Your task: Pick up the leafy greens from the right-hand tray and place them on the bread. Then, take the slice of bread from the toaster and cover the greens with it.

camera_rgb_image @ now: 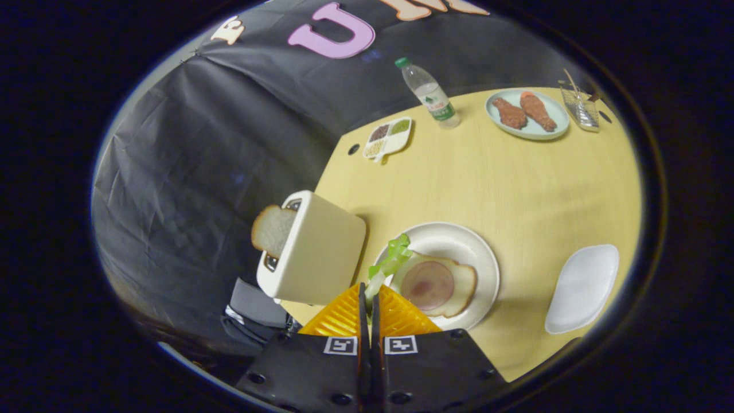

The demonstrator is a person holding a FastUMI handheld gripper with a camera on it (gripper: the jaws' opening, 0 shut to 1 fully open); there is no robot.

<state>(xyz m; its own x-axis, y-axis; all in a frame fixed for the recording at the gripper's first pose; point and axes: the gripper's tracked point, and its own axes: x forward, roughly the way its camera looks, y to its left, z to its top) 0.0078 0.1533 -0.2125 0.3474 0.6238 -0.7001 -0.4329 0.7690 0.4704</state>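
Two fingers (370, 295) are pressed close together, pinching the pale stalk of the leafy greens (391, 259), whose green leaves stick up just ahead of the tips. The greens hang over the near edge of a round white plate (484, 252), right beside the bread (461, 287) that lies on it with a round slice of ham (427, 285) on top; whether the leaves touch the bread I cannot tell. Just to the left of the fingers stands a cream toaster (318, 252) with a slice of bread (272, 229) sticking out of its slot. To the right of the plate lies a white tray (582, 288). Far beyond, on the pale wooden surface (516, 183), are a small divided dish (389, 137), a water bottle (429, 94), a light blue plate (559, 120) with two pieces of meat (523, 112), and a clear container (580, 106)
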